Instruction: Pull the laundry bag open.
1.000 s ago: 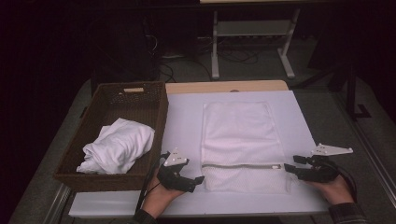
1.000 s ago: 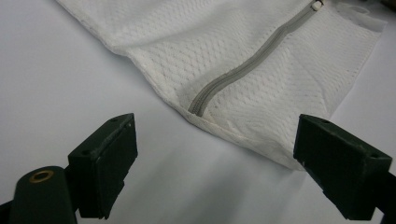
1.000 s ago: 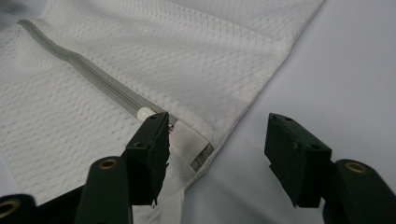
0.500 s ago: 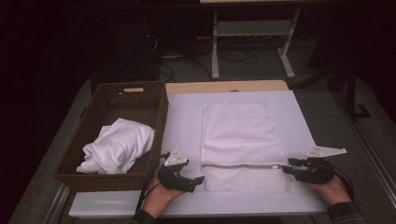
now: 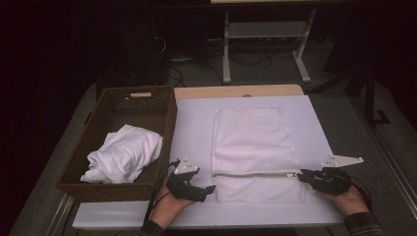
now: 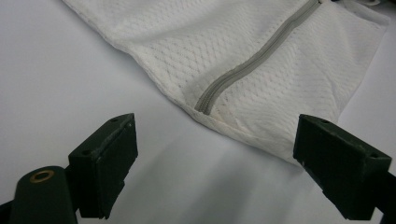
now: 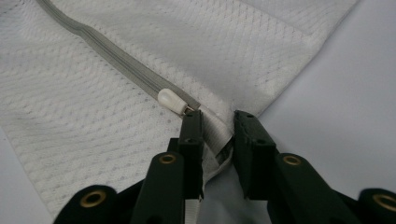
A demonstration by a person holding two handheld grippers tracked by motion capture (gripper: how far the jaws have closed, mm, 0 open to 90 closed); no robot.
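Mesh laundry bag (image 5: 255,152) lies flat on the white tabletop (image 5: 194,128), long axis running away from me, zipper (image 5: 253,173) across its near end.

My right hand-held gripper (image 5: 301,176) is at the bag's right edge, at the zipper's end. In the right gripper view its jaws have just been closing and now sit narrow, with a fold of the bag's edge fabric (image 7: 218,135) pinched between them. The white zipper pull (image 7: 169,100) lies just past the tip of one jaw, outside the grip, touching or nearly so; can't tell which.

My left hand-held gripper (image 5: 212,189) is low over the tabletop, just off the bag's near left corner. Jaws spread wide, nothing between them but bare tabletop. In the left gripper view the closed end of the zipper (image 6: 205,105) and the bag's corner (image 6: 261,135) lie ahead of the jaws, near but apart.

Wicker basket (image 5: 162,105) sits left of the bag, touching the white surface's left edge, with a bundle of white cloth (image 5: 125,152) inside, toward its near end.

Both my hands rest on the near edge of the tabletop.
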